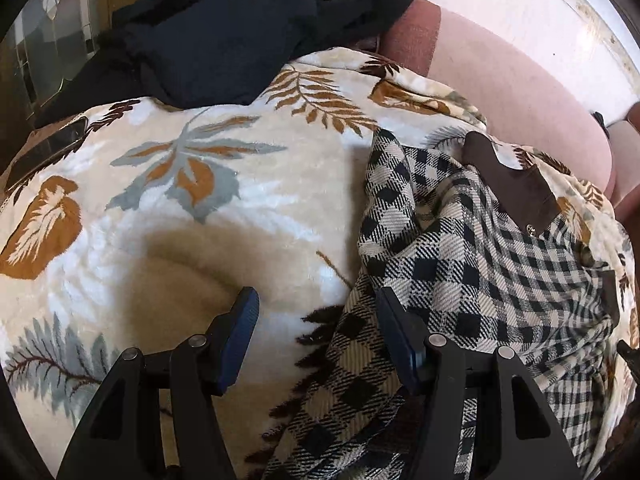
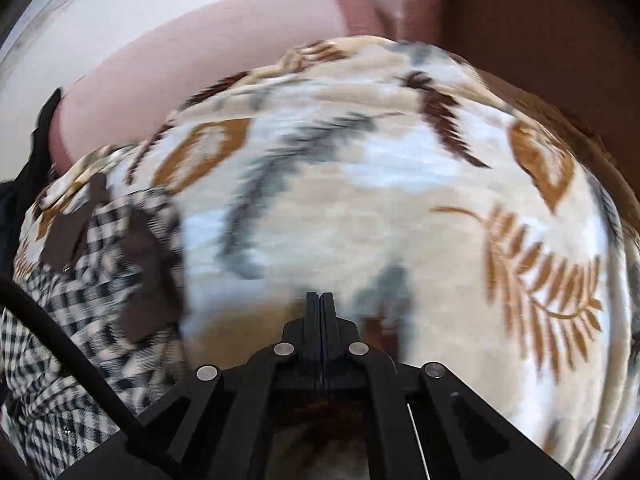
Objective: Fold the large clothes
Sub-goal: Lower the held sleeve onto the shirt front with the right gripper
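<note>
Nearest to the left wrist camera are the left tongs [image 1: 316, 312], with the two blue-padded fingers [image 1: 240, 336] standing wide apart and holding nothing. The left finger is over the leaf-patterned blanket [image 1: 208, 200], and the right finger lies at the edge of the checked shirt [image 1: 460, 280], seeming to touch the cloth without gripping it.

The checked shirt is black and cream, with a dark brown collar part [image 1: 516, 184] that has a small metal button. It lies crumpled and unfolded on the right part of the blanket in this view, and one strip of it runs down toward the camera between the two fingers. At the far side of the blanket there is a pile of dark navy clothes [image 1: 224, 40], partly on the blanket. Behind the blanket a pink cushion [image 1: 520, 80] is visible, and a white wall is above it.

In the right wrist view, the right tongs [image 2: 320, 300] are fully closed, finger against finger, and nothing is between them. They are above the blanket [image 2: 360, 180], well apart from the checked shirt [image 2: 80, 280], which is at the left side of this view. A black cable [image 2: 68, 352] crosses the lower left corner. This picture is blurred, so small details of the cloth cannot be told.
</note>
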{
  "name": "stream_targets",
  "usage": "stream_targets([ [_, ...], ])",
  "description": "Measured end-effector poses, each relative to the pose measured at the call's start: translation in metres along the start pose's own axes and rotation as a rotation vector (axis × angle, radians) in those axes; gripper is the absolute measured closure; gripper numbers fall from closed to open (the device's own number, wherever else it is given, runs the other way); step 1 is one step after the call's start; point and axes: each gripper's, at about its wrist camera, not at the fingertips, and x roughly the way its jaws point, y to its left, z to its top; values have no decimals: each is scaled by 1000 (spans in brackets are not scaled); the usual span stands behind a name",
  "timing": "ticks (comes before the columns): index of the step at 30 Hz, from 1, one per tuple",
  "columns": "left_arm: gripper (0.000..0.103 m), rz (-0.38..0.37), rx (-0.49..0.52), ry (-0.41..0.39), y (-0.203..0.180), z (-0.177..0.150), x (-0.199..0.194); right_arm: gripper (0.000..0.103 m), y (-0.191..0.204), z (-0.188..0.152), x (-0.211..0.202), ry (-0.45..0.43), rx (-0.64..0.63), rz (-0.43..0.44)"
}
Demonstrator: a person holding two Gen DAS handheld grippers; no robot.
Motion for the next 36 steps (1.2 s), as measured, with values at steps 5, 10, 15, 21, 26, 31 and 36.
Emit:
stream_targets([
  [5, 42, -96, -62, -28, 8, 6, -12, 84, 35, 4, -24, -38, -85, 113],
  [10, 39, -169, -22, -66, -1, 21, -9, 70, 84, -12, -36, -58, -173, 184],
  [15, 55, -247, 60, 24, -25, 29, 17, 70, 108, -34, -24, -19, -215, 214],
  [21, 98, -106, 162, -5, -47, 21, 17, 70, 112, -36, -17, -11, -218, 196],
  [26, 98, -39, 132, -74, -26, 35, -8, 70, 108, -26, -26, -39, -197, 201],
  [31, 98, 56, 129, -37, -14, 31, 12, 70, 110, -18, -27, -49, -189, 198],
  [36, 102, 247, 195, -65, -14, 27, 21, 70, 108, -11, -22, -37, -185, 186],
])
